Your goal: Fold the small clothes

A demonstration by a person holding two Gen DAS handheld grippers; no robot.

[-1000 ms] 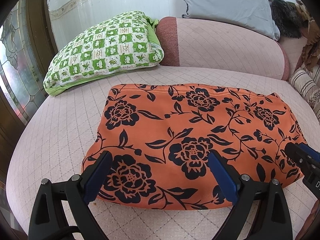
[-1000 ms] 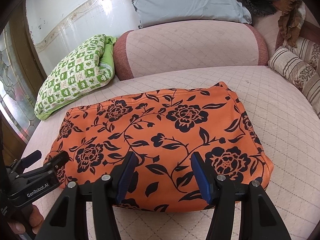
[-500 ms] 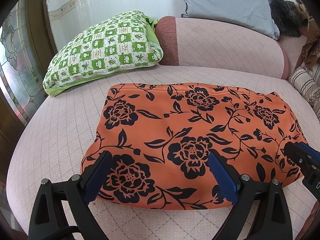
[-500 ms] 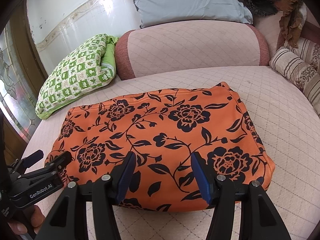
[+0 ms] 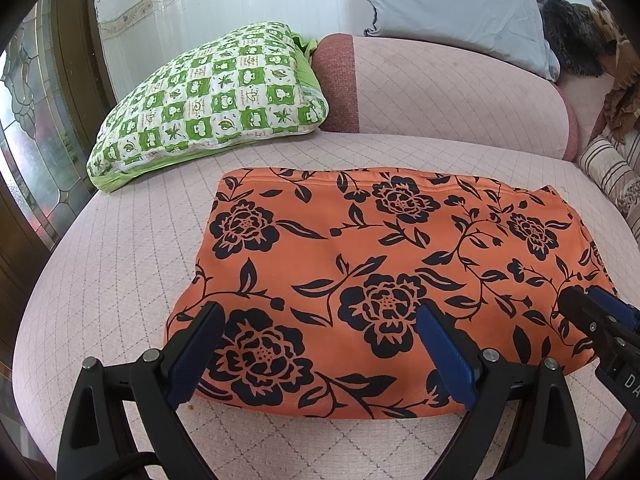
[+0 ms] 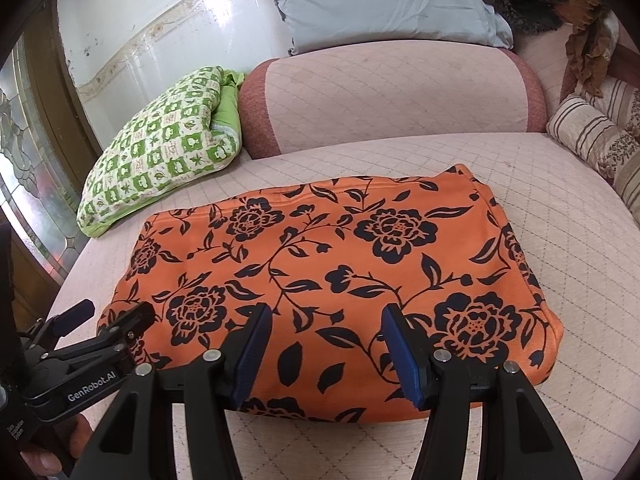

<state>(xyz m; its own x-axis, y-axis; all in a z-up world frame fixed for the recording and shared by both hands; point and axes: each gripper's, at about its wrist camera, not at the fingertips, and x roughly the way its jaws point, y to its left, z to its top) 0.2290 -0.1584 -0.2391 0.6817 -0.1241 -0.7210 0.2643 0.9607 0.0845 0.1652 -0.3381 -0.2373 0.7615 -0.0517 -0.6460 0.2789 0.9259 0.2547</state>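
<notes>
An orange garment with black flowers point(image 5: 380, 264) point(image 6: 340, 264) lies folded into a flat rectangle on the pink quilted seat point(image 5: 120, 264). My left gripper point(image 5: 320, 320) hovers wide open over the garment's near left edge, with nothing pinched between its blue pads. My right gripper point(image 6: 326, 320) stands open over the near edge further right, its pads apart above the cloth. Each gripper shows in the other's view: the right gripper point(image 5: 584, 296) at the garment's right corner, the left gripper point(image 6: 114, 310) at its left corner, held by a hand point(image 6: 44, 456).
A green checked pillow point(image 5: 208, 96) leans at the back left. A pink bolster point(image 6: 392, 92) runs along the back with a grey pillow point(image 6: 380, 0) above it. Striped cushions point(image 6: 592, 136) sit at the right. Bare seat lies left and right of the garment.
</notes>
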